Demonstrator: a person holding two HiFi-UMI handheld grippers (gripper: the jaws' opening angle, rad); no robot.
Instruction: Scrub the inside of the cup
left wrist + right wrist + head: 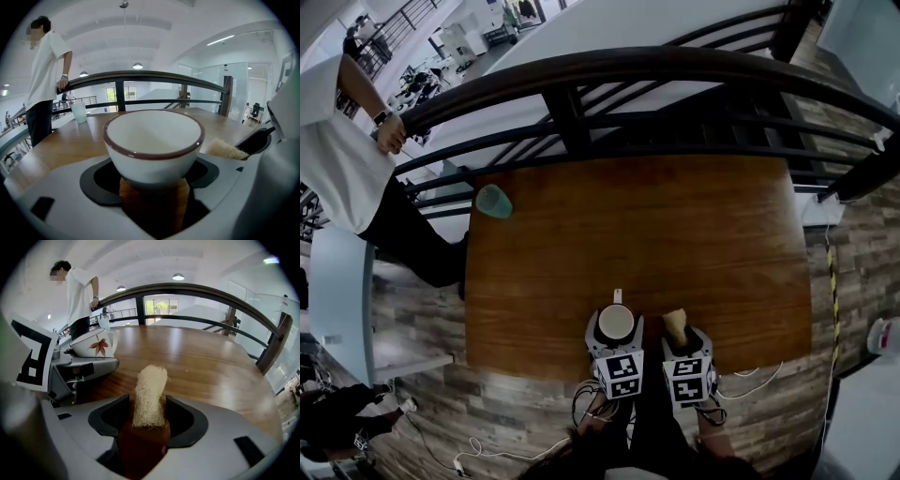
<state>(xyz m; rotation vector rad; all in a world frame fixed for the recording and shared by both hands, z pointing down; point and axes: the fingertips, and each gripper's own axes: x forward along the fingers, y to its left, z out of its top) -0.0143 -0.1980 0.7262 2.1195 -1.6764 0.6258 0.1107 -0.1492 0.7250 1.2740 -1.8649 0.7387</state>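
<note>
A white cup (616,321) with a dark red rim sits between the jaws of my left gripper (616,337), which is shut on it near the table's front edge. In the left gripper view the cup (153,140) stands upright and its inside looks empty. My right gripper (677,341) is shut on a pale loofah scrubber (675,324) just right of the cup, apart from it. In the right gripper view the scrubber (150,394) sticks up from the jaws, and the cup (92,344), with a red leaf print, shows at the left.
The wooden table (675,234) stretches ahead to a dark curved railing (581,70). A pale green glass (494,201) stands at the table's far left corner. A person in a white shirt (337,141) leans on the railing at the left. Cables (591,408) trail near my feet.
</note>
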